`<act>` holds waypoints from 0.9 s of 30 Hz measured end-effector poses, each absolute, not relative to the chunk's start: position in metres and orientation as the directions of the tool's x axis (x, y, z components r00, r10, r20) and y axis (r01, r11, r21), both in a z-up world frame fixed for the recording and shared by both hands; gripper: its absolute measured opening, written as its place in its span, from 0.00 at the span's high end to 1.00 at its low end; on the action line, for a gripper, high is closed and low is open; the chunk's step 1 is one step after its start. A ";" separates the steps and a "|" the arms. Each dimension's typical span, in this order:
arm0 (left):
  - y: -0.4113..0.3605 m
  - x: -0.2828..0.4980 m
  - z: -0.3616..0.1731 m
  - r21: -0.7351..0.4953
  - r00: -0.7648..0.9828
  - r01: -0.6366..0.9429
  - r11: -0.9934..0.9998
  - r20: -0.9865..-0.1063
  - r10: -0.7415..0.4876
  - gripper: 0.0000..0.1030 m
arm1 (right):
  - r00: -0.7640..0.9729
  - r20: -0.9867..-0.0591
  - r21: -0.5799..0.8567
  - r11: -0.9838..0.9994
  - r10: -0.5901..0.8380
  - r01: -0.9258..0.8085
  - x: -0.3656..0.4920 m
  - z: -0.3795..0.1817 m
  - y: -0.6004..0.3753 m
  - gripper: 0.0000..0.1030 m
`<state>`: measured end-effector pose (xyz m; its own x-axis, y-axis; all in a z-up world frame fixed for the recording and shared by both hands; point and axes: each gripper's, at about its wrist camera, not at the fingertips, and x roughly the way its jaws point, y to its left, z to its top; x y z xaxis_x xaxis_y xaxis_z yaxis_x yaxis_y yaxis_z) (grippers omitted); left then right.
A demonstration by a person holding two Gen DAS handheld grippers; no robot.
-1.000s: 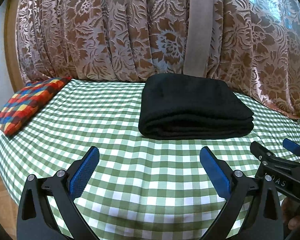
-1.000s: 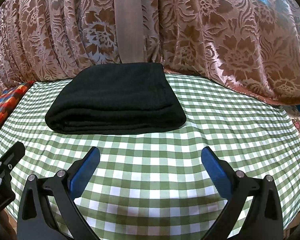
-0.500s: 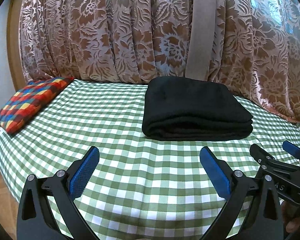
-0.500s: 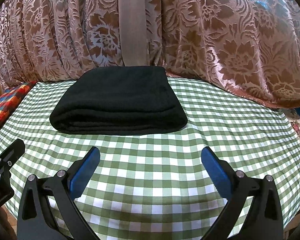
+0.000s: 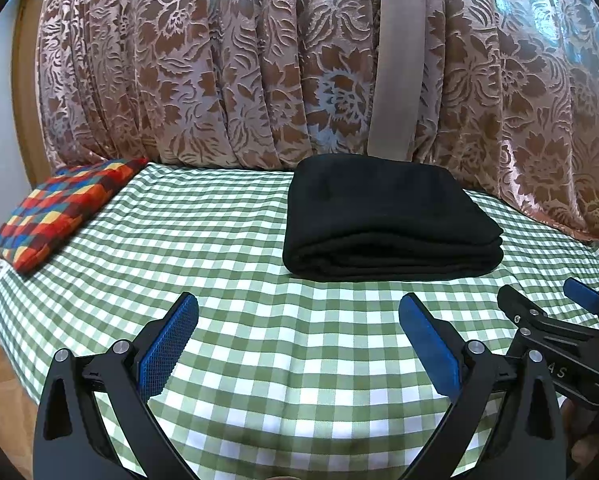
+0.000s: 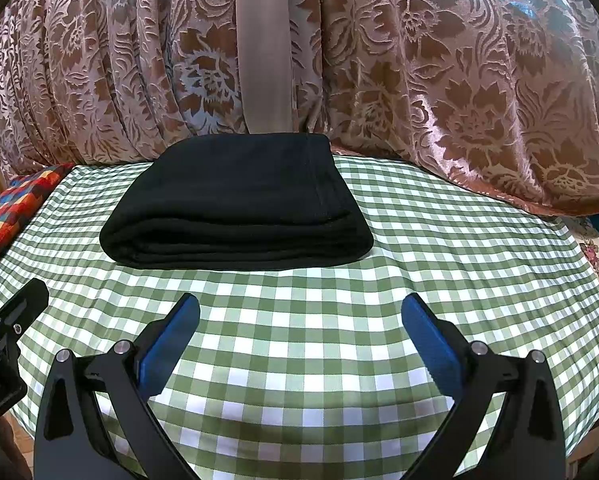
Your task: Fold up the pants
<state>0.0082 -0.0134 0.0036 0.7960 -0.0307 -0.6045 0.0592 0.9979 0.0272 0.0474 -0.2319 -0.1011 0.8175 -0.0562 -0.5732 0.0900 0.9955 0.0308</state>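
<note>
The black pants [image 5: 387, 216] lie folded in a thick rectangular stack on the green checked bed cover [image 5: 227, 240], near the curtain; they also show in the right wrist view [image 6: 239, 204]. My left gripper [image 5: 297, 312] is open and empty, well short of the stack and to its left. My right gripper [image 6: 299, 312] is open and empty, short of the stack's right part. The right gripper shows at the right edge of the left wrist view [image 5: 547, 300]. The left gripper shows at the left edge of the right wrist view [image 6: 7, 308].
A brown floral curtain [image 5: 259, 64] hangs behind the bed. A multicoloured checked pillow [image 5: 59, 212] lies at the far left. A floral sheet [image 6: 595, 256] shows at the right edge of the bed. The bed's front edge lies just below the grippers.
Both grippers have drawn back and tilted up slightly, so the folded pants sit a little lower in both views. The pants have not moved. Both grippers stay open.
</note>
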 end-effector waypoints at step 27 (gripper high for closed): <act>-0.017 -0.006 0.010 0.023 0.815 0.064 0.998 -0.579 -0.039 0.04 | 0.815 -0.576 0.019 0.996 -0.063 0.090 0.046 -0.103 -0.231 0.02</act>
<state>-0.0060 -0.0170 0.0096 0.8146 -0.0391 -0.5787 0.0642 0.9977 0.0228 0.0461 -0.2305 -0.1031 0.8153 -0.0628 -0.5756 0.0898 0.9958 0.0186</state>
